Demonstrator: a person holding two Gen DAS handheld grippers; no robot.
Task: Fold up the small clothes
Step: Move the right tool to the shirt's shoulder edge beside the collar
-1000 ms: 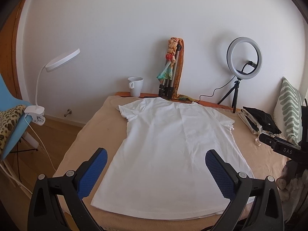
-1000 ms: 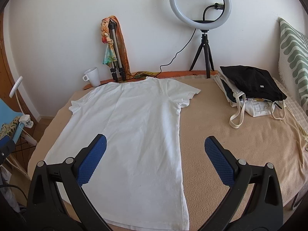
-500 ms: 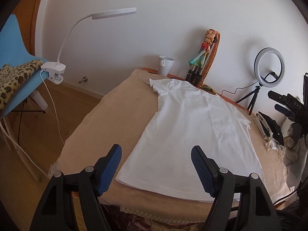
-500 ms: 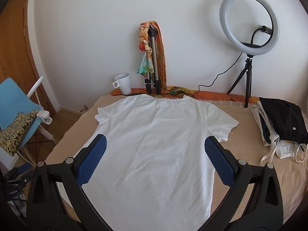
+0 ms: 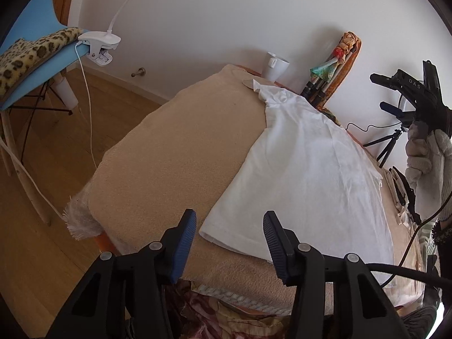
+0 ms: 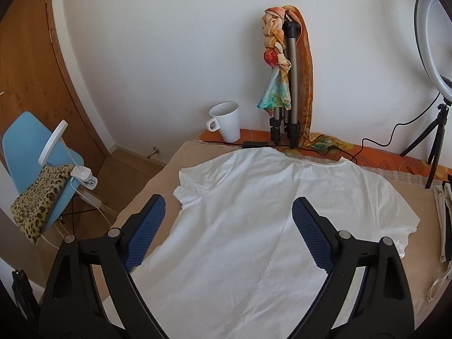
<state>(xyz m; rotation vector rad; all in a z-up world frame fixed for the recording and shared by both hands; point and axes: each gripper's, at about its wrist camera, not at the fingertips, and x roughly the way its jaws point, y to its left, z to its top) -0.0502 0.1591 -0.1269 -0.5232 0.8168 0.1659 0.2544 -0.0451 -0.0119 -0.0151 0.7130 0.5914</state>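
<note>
Flat on the beige-covered worktop (image 5: 169, 152), the white T-shirt (image 6: 262, 226) lies unfolded, collar toward the wall, hem toward me, long axis running away from both hands. My left gripper (image 5: 229, 237), jaws wide and empty, hovers just off its near left hem corner, the closer hand. My right gripper (image 6: 228, 234), also wide, hangs over mid-shirt near the left sleeve.

The shirt's (image 6: 254, 240) hem is cut off by the bottom edge in the right wrist view, and the right tongs (image 6: 228, 212) cover parts of it. The ring light (image 6: 432, 36) runs off the right edge. In the left wrist view, the lamp's (image 5: 99, 42) head runs off the top, and the chair (image 5: 31, 56) off the left.
</note>
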